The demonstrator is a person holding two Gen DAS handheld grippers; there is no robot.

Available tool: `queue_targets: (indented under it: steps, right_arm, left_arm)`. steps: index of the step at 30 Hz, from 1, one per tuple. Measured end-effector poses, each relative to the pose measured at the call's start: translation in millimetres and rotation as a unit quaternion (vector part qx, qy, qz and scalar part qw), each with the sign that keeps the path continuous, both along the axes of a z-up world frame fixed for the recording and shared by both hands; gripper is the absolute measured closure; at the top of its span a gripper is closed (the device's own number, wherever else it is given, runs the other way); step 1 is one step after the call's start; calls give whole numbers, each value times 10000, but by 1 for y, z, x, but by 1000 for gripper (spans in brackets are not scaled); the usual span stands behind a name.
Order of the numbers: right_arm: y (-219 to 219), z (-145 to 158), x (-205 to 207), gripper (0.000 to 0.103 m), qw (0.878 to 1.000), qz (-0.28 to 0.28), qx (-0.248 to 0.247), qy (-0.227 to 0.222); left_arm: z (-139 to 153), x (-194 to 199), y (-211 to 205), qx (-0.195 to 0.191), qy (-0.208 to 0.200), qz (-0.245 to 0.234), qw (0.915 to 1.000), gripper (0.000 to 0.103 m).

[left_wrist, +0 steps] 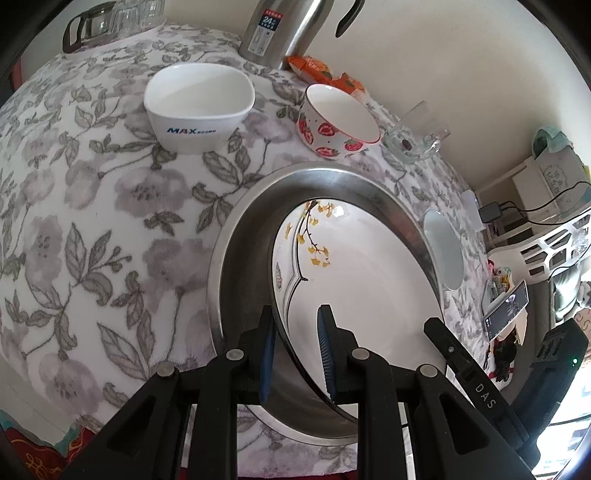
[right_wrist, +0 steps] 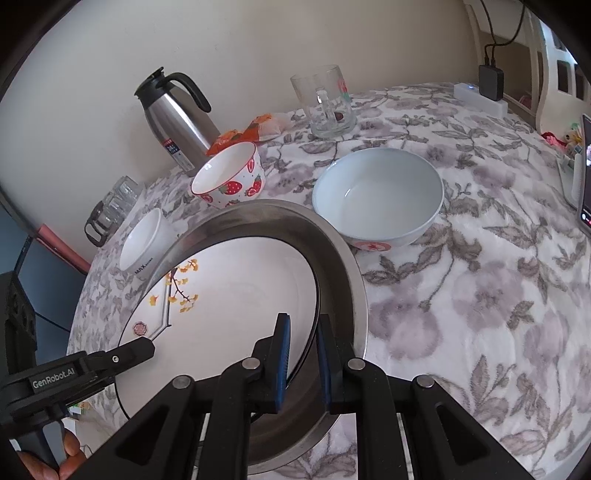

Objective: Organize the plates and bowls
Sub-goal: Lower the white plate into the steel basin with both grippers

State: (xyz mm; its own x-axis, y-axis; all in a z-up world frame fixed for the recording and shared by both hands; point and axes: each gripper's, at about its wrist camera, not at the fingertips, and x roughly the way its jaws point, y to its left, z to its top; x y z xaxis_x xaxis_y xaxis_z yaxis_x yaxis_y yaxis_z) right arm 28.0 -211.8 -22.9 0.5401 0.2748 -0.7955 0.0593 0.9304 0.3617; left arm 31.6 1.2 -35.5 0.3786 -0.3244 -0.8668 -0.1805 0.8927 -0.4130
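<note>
A white plate with a yellow-leaf branch [left_wrist: 354, 266] [right_wrist: 229, 306] lies tilted inside a steel basin [left_wrist: 243, 236] [right_wrist: 332, 251]. My left gripper [left_wrist: 297, 354] is shut on the plate's left rim; its body shows in the right wrist view [right_wrist: 92, 365]. My right gripper [right_wrist: 303, 358] is shut on the plate's right rim; it also shows in the left wrist view [left_wrist: 461, 354]. A square white MAX bowl [left_wrist: 199, 107] [right_wrist: 144, 240], a strawberry bowl [left_wrist: 338, 120] [right_wrist: 231, 179] and a pale blue bowl [right_wrist: 380, 195] [left_wrist: 443, 251] stand on the floral cloth.
A steel thermos [right_wrist: 177, 122] [left_wrist: 280, 29] and orange snack packets [right_wrist: 243, 134] [left_wrist: 321, 70] stand by the wall. A glass mug [right_wrist: 327, 101] [left_wrist: 415, 133], glass cups on a rack [left_wrist: 114, 22] [right_wrist: 110, 206], a phone [left_wrist: 506, 310] and a charger [right_wrist: 489, 83] surround the bowls.
</note>
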Motion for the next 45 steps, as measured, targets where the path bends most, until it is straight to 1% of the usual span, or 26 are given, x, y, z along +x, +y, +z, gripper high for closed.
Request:
queue_targets:
  steps: [5, 13, 22, 34, 42, 45]
  right_arm:
    - [2, -1, 1, 88, 10000, 28, -24, 13]
    - [3, -7, 2, 88, 9998, 56, -131, 144]
    - [6, -7, 3, 87, 9996, 96, -251, 130]
    - [9, -7, 2, 87, 9991, 112, -405, 82]
    - [12, -7, 3, 85, 9987, 154, -488, 71]
    - [12, -7, 3, 85, 9985, 160, -516, 85]
  left_arm:
    - [-3, 3, -2, 57, 67, -30, 10000, 80]
    - [-16, 6, -4, 65, 358, -43, 9993, 80]
    - [-18, 7, -6, 105, 376, -42, 9992, 80]
    - [-20, 10, -5, 46, 398, -14, 9992, 80]
    - [-21, 11, -3, -8, 422, 42, 9991, 80]
    - [-21, 11, -2, -30, 439, 54, 9990, 77]
